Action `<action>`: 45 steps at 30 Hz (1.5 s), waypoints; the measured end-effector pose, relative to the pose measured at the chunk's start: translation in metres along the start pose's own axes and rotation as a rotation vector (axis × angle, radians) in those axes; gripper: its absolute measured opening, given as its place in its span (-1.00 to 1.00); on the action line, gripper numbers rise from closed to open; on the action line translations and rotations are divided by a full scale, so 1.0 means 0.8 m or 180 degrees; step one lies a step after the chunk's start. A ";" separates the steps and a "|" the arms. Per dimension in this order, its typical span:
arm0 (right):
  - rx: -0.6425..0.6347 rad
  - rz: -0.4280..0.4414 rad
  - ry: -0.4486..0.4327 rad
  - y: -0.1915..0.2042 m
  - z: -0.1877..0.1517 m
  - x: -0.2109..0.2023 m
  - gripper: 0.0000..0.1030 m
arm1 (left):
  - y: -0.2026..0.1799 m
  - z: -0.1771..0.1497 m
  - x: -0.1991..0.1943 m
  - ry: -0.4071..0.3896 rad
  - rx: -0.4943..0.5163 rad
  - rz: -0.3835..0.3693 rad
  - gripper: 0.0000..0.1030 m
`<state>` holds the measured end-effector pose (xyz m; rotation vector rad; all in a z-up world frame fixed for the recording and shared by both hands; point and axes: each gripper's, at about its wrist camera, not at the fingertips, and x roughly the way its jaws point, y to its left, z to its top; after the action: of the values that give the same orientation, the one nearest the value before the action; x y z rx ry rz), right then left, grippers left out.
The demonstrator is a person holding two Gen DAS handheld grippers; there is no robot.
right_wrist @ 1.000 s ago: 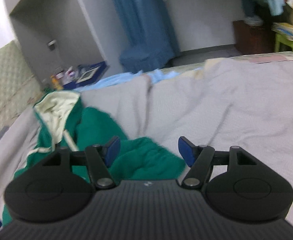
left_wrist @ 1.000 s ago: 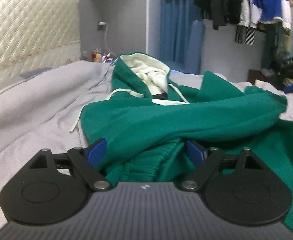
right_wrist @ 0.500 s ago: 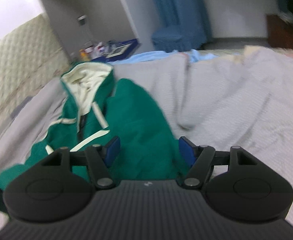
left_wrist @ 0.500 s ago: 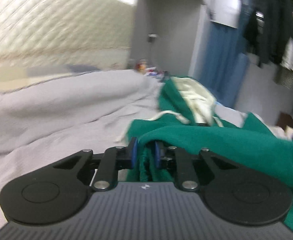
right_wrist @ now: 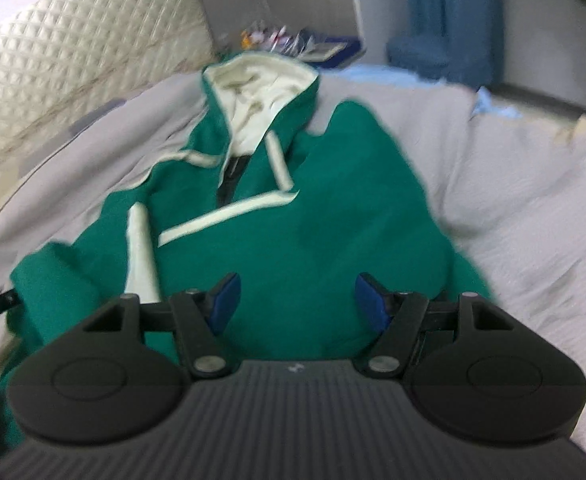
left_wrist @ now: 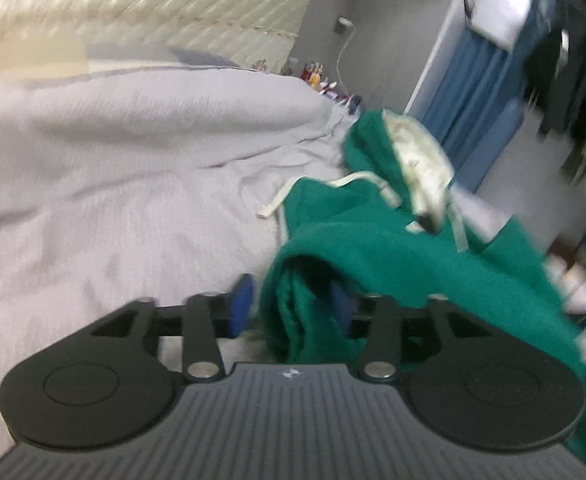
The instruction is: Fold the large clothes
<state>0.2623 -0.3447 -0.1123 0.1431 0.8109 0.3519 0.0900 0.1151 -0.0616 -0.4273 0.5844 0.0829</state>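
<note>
While both views were blurred by motion, the contents could still be listed by size.

Bed (right_wrist: 533,208): grey cover, wrinkled, carrying the garment; quilted cream headboard (right_wrist: 53,92) behind.

Hoodie (right_wrist: 333,220): green, cream-lined hood (right_wrist: 253,92) toward the headboard, cream drawstrings (right_wrist: 279,160) loose across the chest. It lay along the middle of the bed, front up, with one side bunched and lifted at the left.

Left hand-held gripper (left_wrist: 291,312): blue pads parted around a thick bunch of green fabric. Whether the pads pinched that bunch or merely flanked it could not be told; the right pad was half hidden by cloth.

Right hand-held gripper (right_wrist: 297,300): jaws wide apart, holding nothing, poised just above the hoodie's lower body.

Clutter (right_wrist: 293,40): small items on a low stand beyond the bed, too blurred to name.

Step in hand, as judged: gathering one side of the hoodie to lay it over the body. To do it well, the left pads would want a full bite on a single edge, not a wad. The right should pin the body flat. Drawstrings should be tucked inside before the fold. Task appeared early, with no neat fold yet made.
</note>
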 end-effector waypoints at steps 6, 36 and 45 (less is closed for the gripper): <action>0.0257 0.0404 0.0393 -0.010 -0.010 0.014 0.28 | 0.006 0.009 -0.062 -0.0531 -0.0182 -0.0309 0.26; -0.1098 0.1553 0.0712 0.165 -0.094 -0.041 -0.79 | -0.076 -0.024 -0.052 -0.0359 0.0505 -0.1422 0.28; -0.0576 0.1683 0.0584 0.139 -0.070 -0.051 -0.39 | -0.092 -0.048 0.017 0.0302 0.0657 -0.0892 0.25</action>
<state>0.1677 -0.2563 -0.0937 0.1562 0.9120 0.9453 0.0956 0.0316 -0.0707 -0.3098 0.6142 -0.2650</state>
